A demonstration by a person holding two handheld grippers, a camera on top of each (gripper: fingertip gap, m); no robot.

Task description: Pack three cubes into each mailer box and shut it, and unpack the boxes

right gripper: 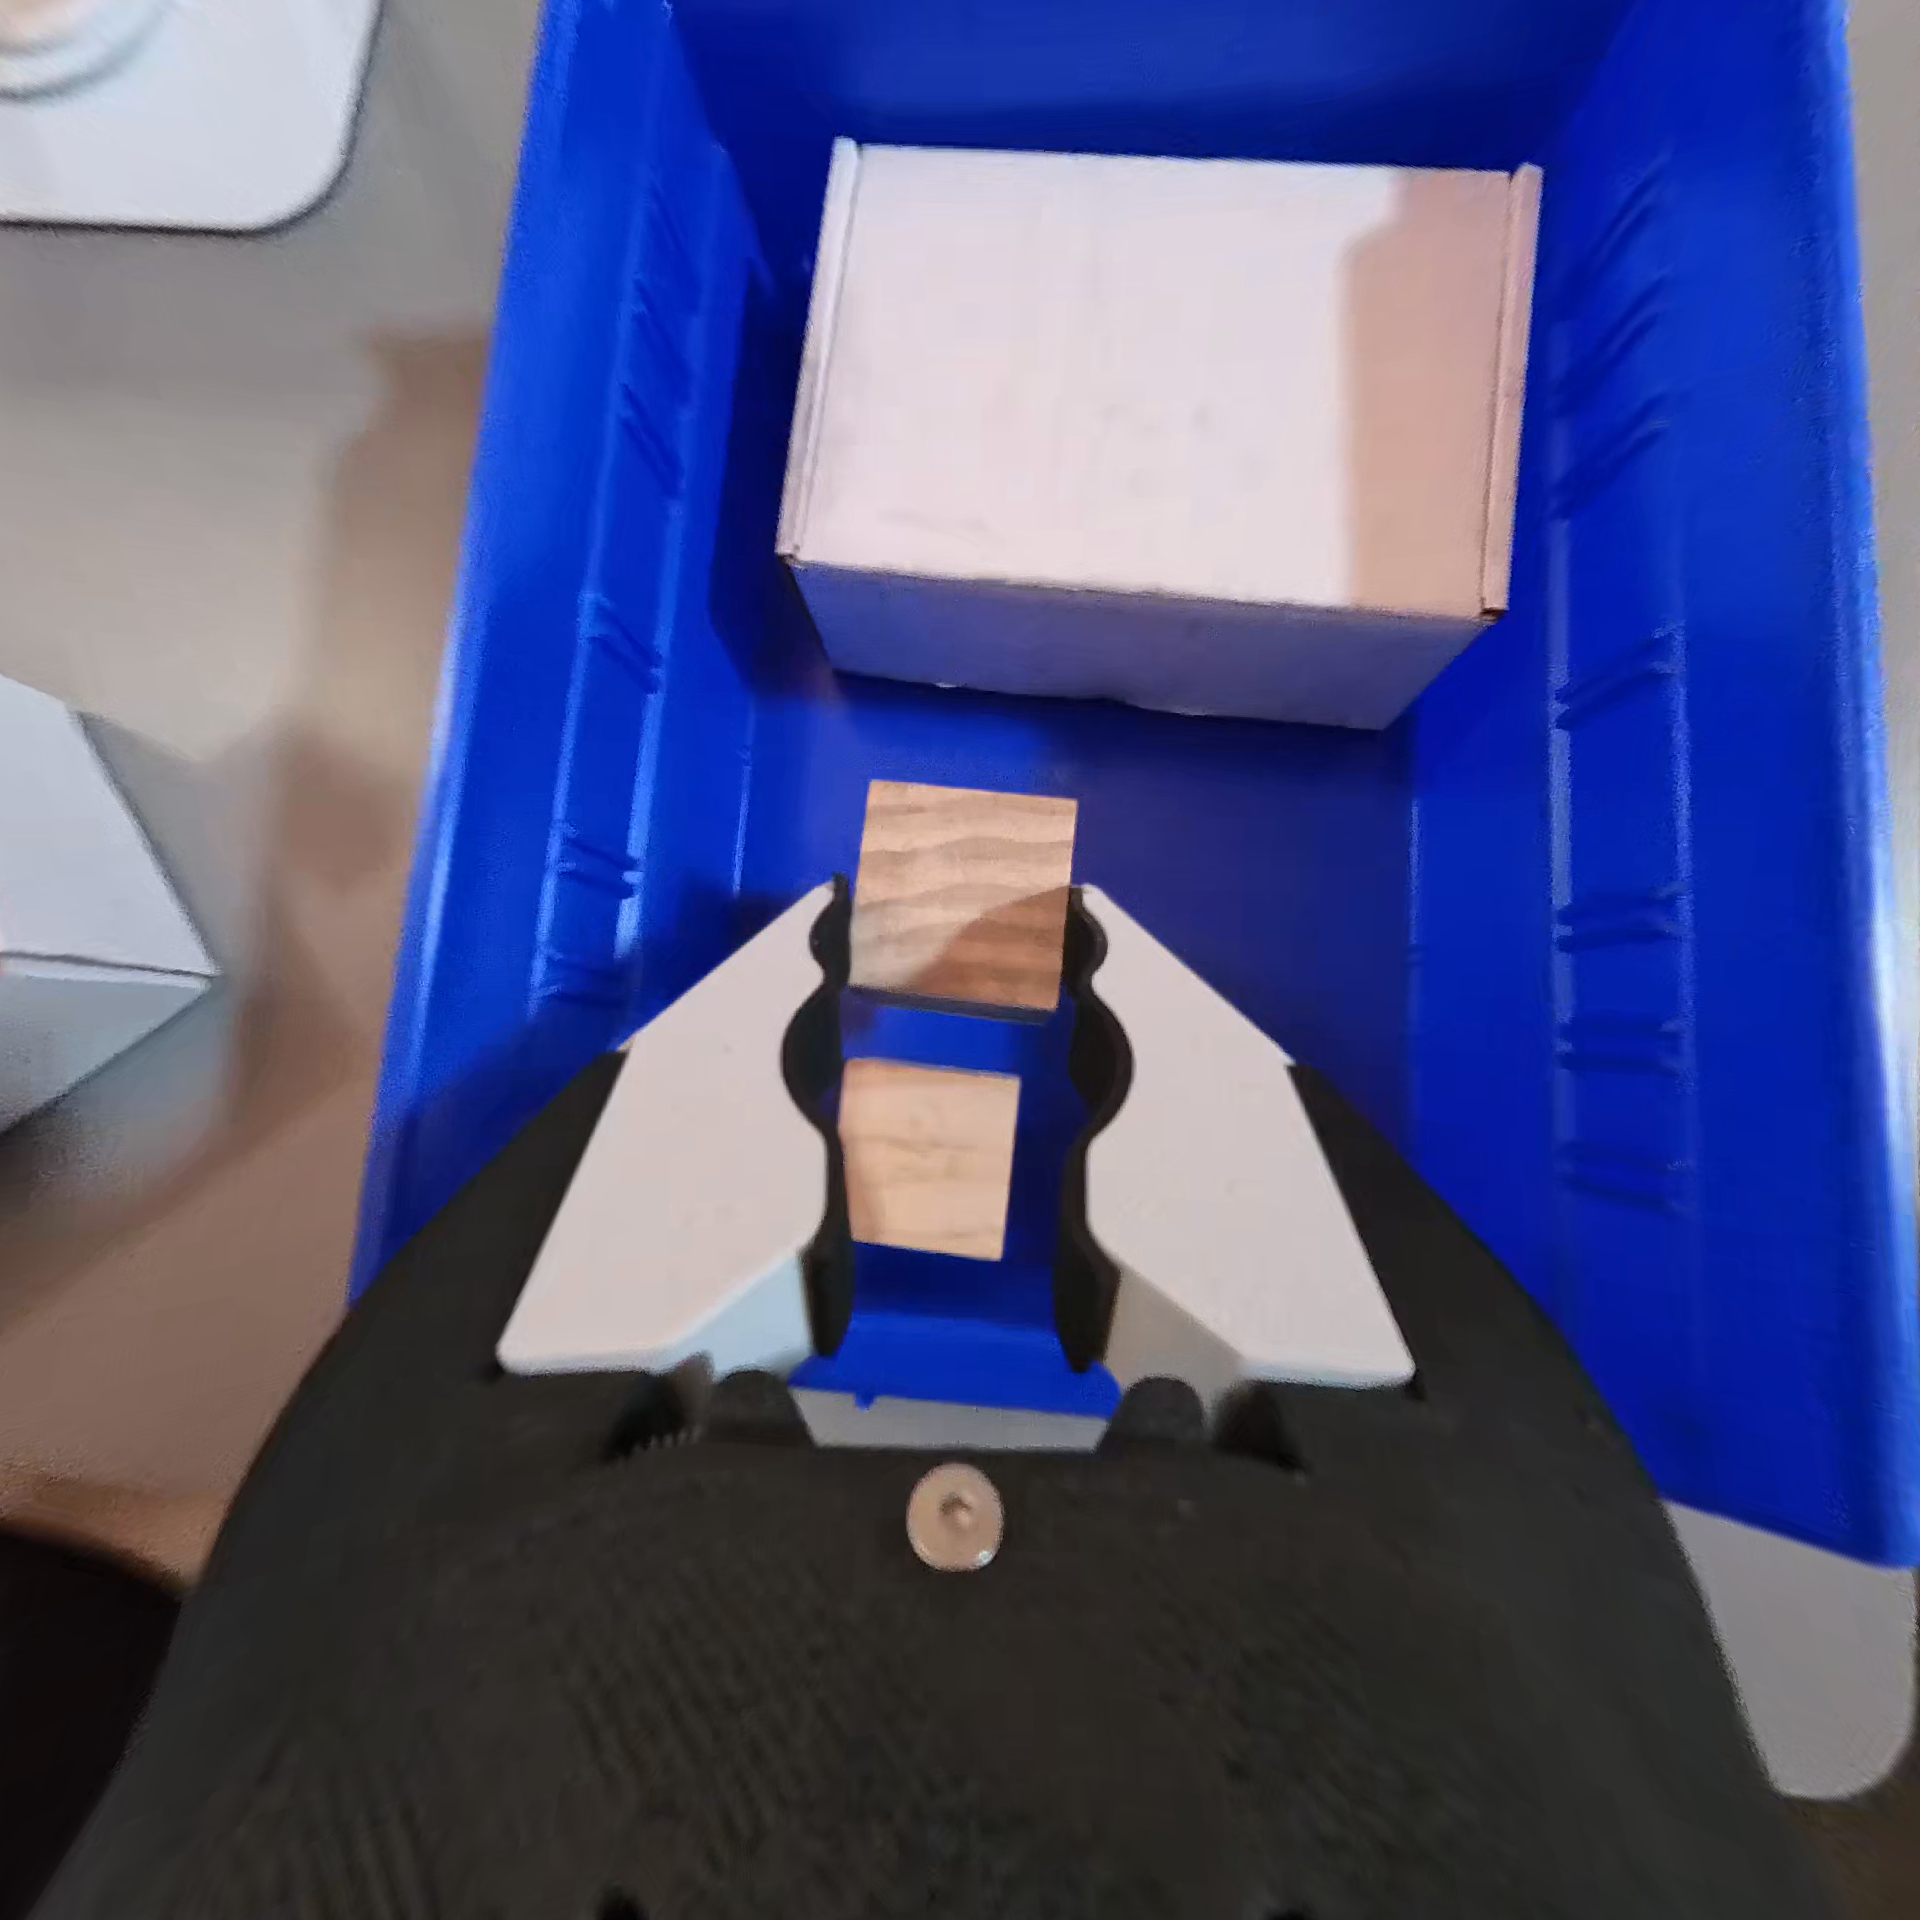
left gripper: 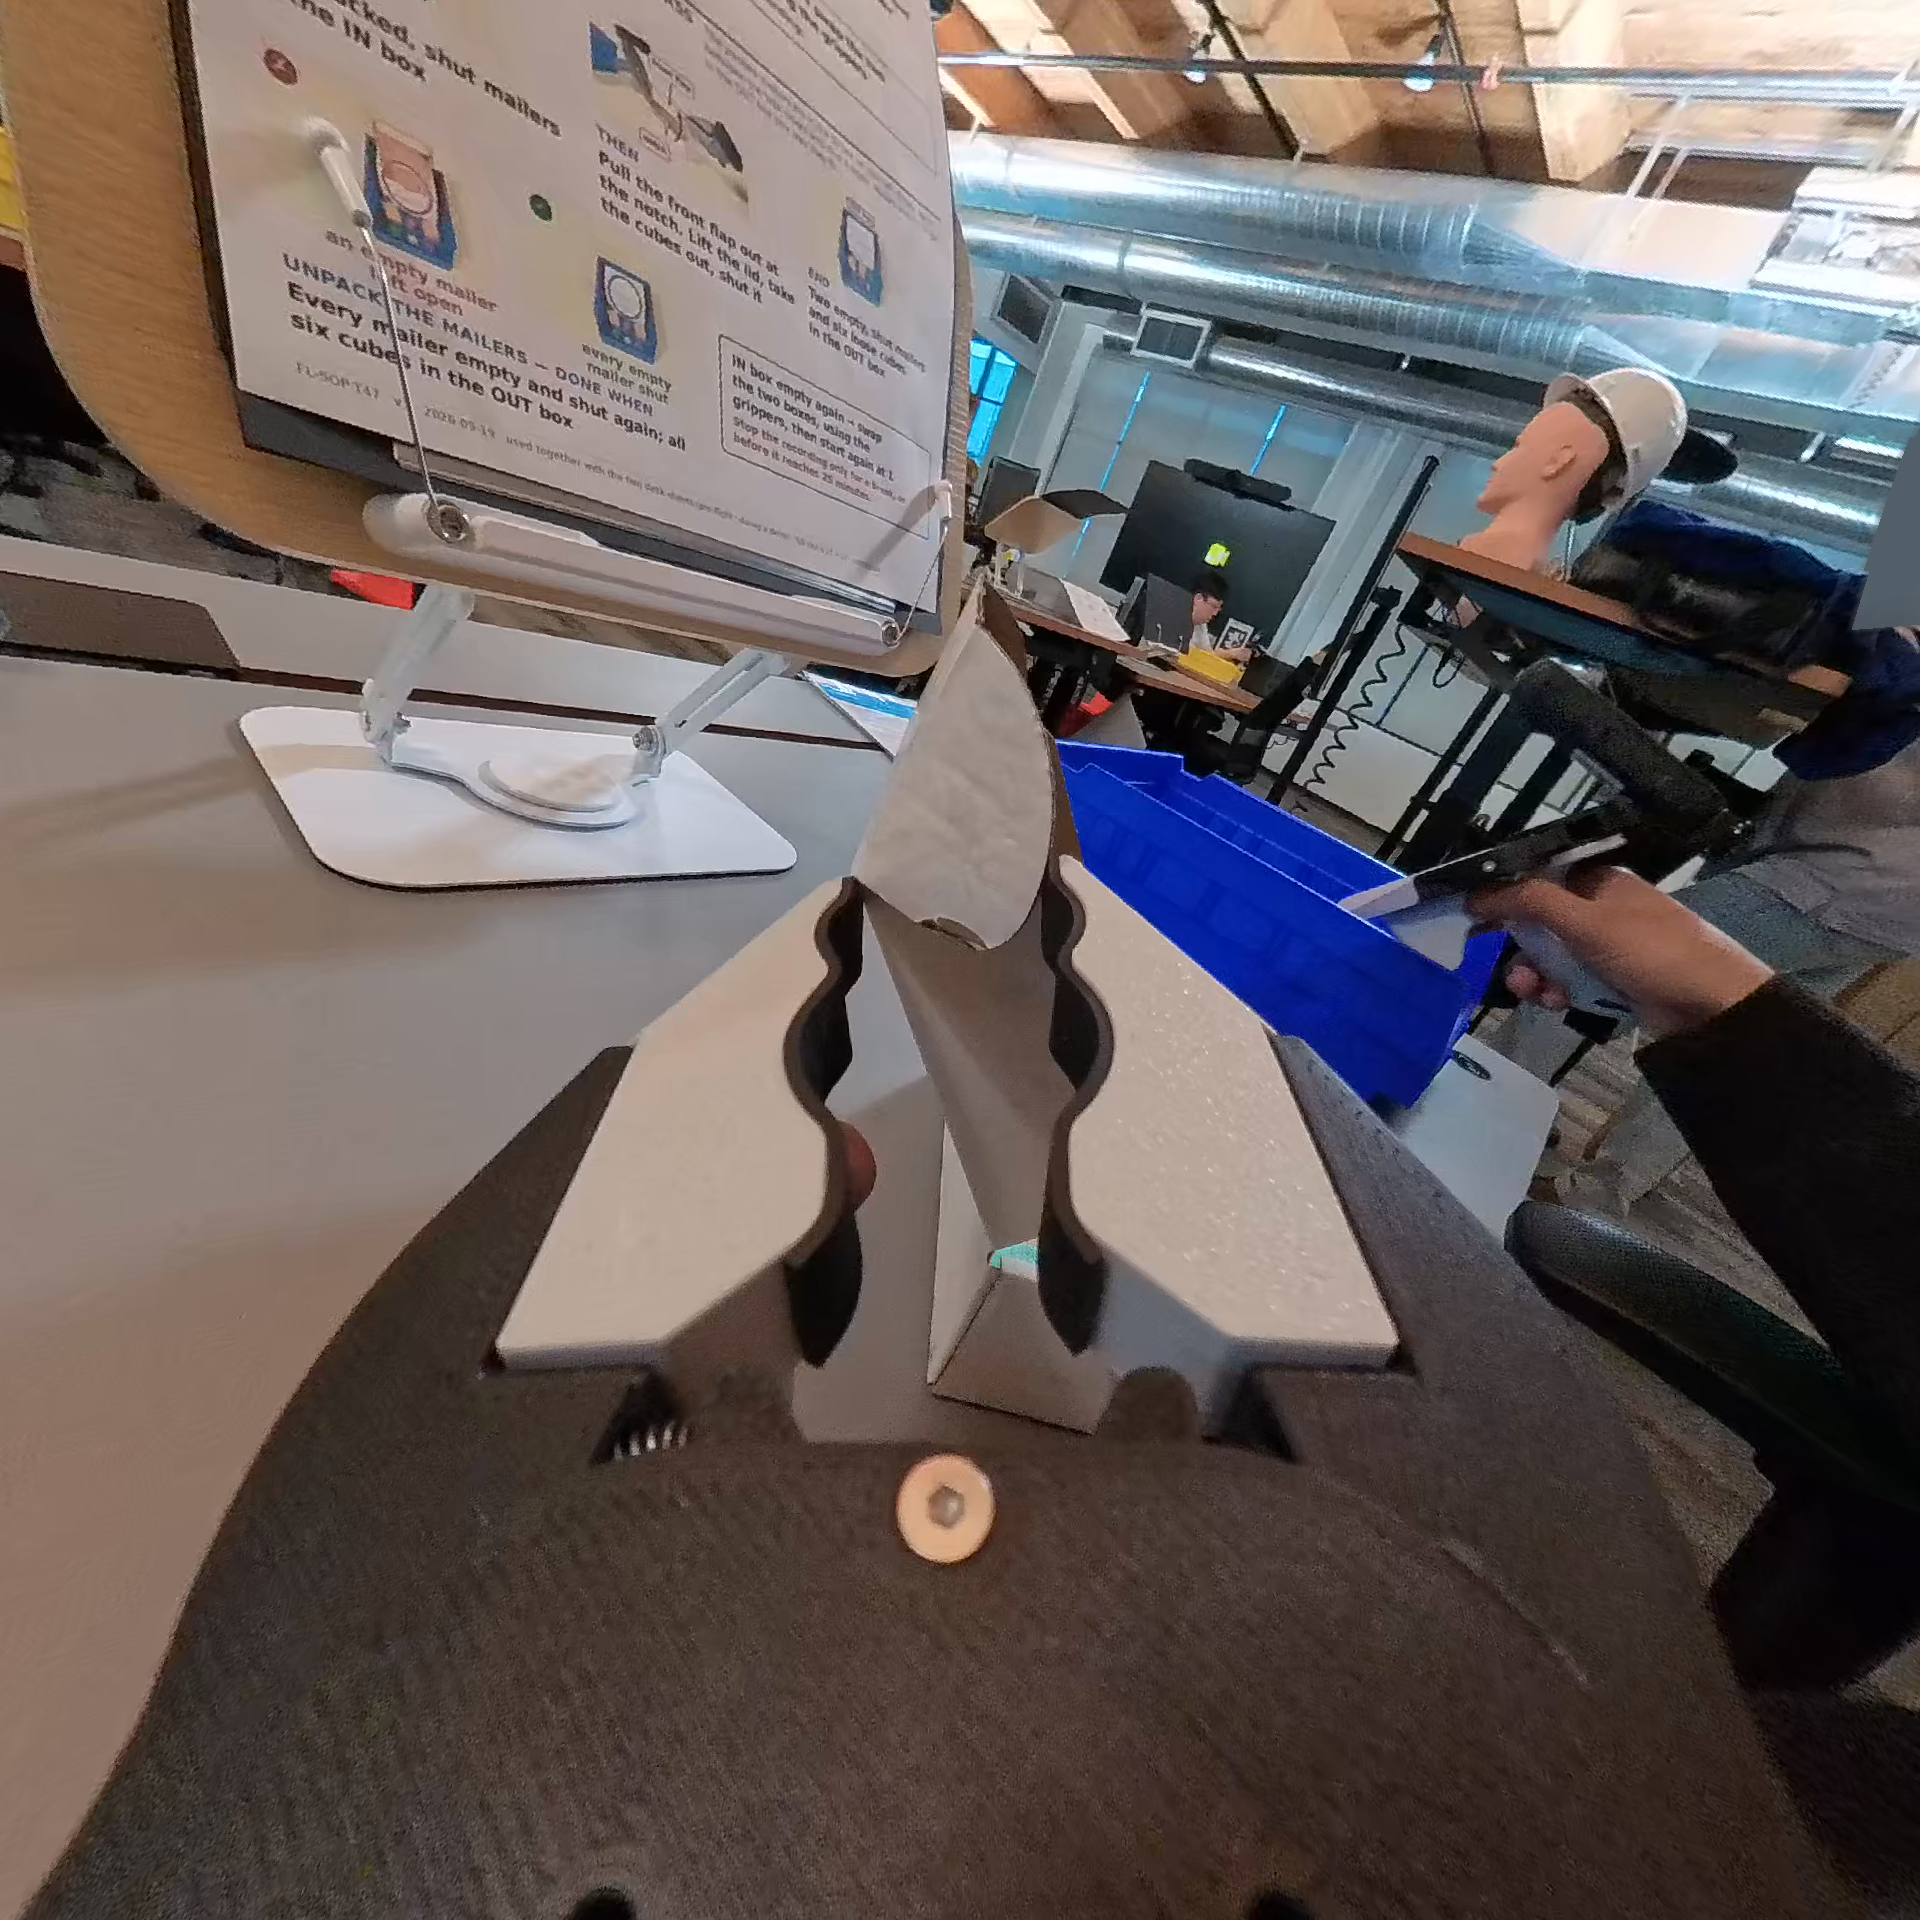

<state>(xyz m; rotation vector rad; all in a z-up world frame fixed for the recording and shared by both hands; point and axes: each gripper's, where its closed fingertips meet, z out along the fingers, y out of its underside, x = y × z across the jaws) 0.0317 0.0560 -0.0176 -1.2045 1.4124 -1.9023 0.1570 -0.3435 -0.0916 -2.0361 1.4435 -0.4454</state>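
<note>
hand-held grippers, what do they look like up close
Both match. The left hand-held gripper and right hand-held gripper have a black textured body, a silver screw at centre, and pale grey wedge fingers lined with wavy black pads. The person's sleeve is dark.

Even indoor light; both views show wide-angle bending at the edges. Right wrist view is motion-blurred; soft shadows lie on the desk (right gripper: 208, 582).

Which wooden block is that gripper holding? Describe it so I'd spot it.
Look into the blue bin, where a shut white mailer box sits at the far end. Nearer lie two wooden cubes; the held cube is nearer the box, between the right gripper tips, above the loose cube.
</note>
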